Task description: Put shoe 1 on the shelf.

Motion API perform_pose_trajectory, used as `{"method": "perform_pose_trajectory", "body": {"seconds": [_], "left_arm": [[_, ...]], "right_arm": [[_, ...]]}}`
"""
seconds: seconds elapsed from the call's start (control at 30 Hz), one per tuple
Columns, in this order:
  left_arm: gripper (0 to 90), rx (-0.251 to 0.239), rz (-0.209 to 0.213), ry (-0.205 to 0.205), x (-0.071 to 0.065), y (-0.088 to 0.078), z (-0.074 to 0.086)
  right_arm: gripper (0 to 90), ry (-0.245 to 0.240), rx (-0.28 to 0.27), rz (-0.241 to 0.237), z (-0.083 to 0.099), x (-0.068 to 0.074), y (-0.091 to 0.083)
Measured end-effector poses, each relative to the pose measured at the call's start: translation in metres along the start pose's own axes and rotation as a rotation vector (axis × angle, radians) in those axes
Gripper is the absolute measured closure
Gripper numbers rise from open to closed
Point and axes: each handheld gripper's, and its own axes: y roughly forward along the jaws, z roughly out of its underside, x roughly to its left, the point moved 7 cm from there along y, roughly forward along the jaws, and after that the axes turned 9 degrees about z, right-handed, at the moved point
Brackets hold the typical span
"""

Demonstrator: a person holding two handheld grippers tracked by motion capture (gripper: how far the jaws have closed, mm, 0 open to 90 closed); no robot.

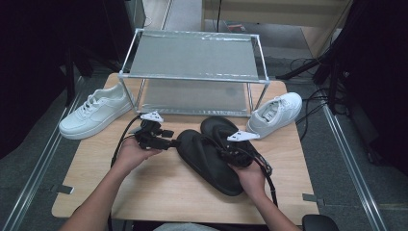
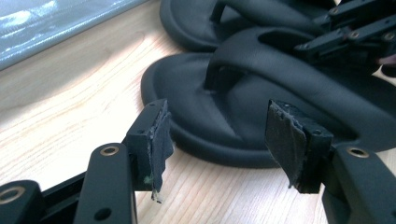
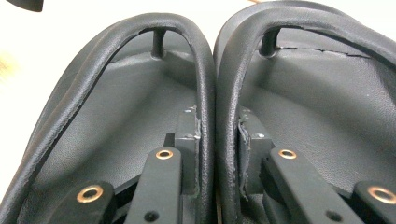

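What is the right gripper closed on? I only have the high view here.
Observer: Its fingers pinch the two inner straps of the black flip-flops together, one finger inside each sandal.
Operator: And the left gripper, is it holding anything?
Observer: No. The left gripper is open, fingers apart, with the rounded end of the nearer flip-flop just beyond them and not touched.
Operator: Are the two straps touching?
Observer: Yes, in the right gripper view they press side by side between the fingers.
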Motion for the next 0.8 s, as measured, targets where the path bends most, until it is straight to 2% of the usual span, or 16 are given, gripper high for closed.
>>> {"method": "perform_pose_trajectory", "body": {"seconds": [0.37,0.8], "left_arm": [[40.5,0.006,-0.023,-0.016,0.001,-0.009,0.012],[40.2,-0.015,-0.048,-0.035,0.001,-0.022,0.024]], "right_arm": [[74.9,-0.005,-0.014,-0.010,-0.011,0.000,0.001],[74.9,-0.029,-0.009,-0.027,-0.026,0.002,0.010]]}}
